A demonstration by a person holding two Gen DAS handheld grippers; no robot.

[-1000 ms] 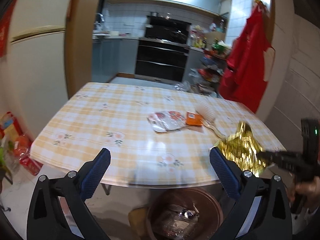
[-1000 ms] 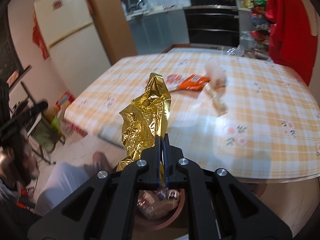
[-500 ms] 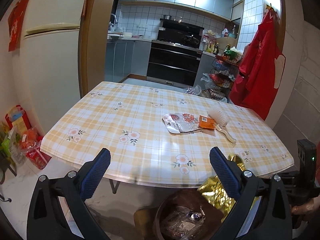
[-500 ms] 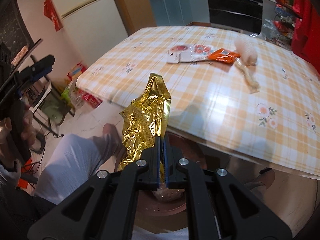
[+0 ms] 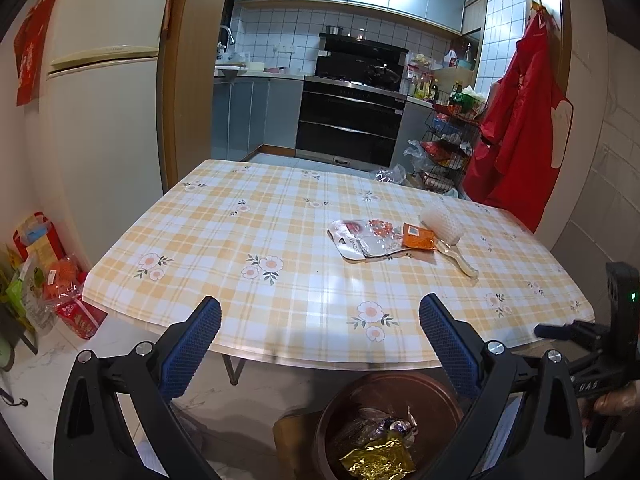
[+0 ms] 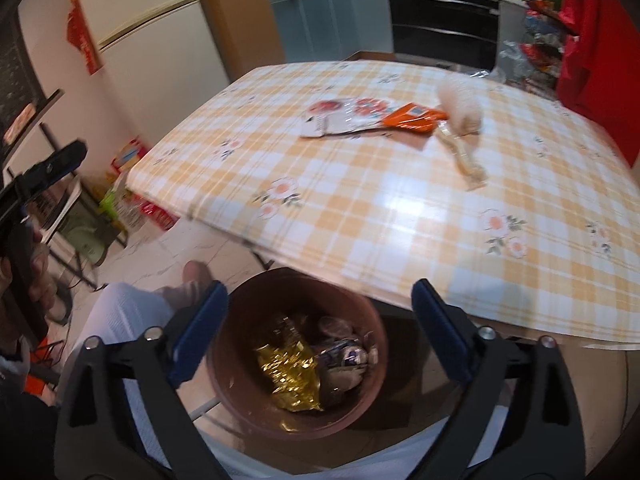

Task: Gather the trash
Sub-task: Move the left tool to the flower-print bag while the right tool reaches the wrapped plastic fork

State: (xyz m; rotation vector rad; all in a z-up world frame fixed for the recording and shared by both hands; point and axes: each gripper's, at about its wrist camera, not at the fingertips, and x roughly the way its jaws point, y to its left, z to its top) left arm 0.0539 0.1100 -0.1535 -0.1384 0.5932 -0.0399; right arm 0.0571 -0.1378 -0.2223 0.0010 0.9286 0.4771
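Observation:
A crumpled gold foil wrapper [image 6: 292,372] lies inside the brown bin [image 6: 240,392] on the floor, among other wrappers. My right gripper [image 6: 320,320] hangs above the bin, its jaws opening wide with nothing between them. The same gold wrapper [image 5: 376,462] and bin [image 5: 440,390] show at the bottom of the left wrist view. My left gripper [image 5: 320,334] is open and empty, just short of the table's near edge. On the checked tablecloth [image 5: 240,248] lie a white printed packet [image 5: 360,236], an orange sachet [image 5: 418,236] and a clear plastic wrapper [image 5: 444,224].
The bin stands under the table's near edge, beside the person's white-clad leg [image 6: 116,320]. A fridge [image 5: 100,120] and bags of goods [image 5: 44,276] are at the left. A red garment [image 5: 516,136] hangs at the right, with a loaded rack [image 5: 448,148] beyond the table.
My right gripper sank over the bin with the gold wrapper, then its jaws sprang apart and the wrapper dropped in. The left gripper stayed open and hardly moved.

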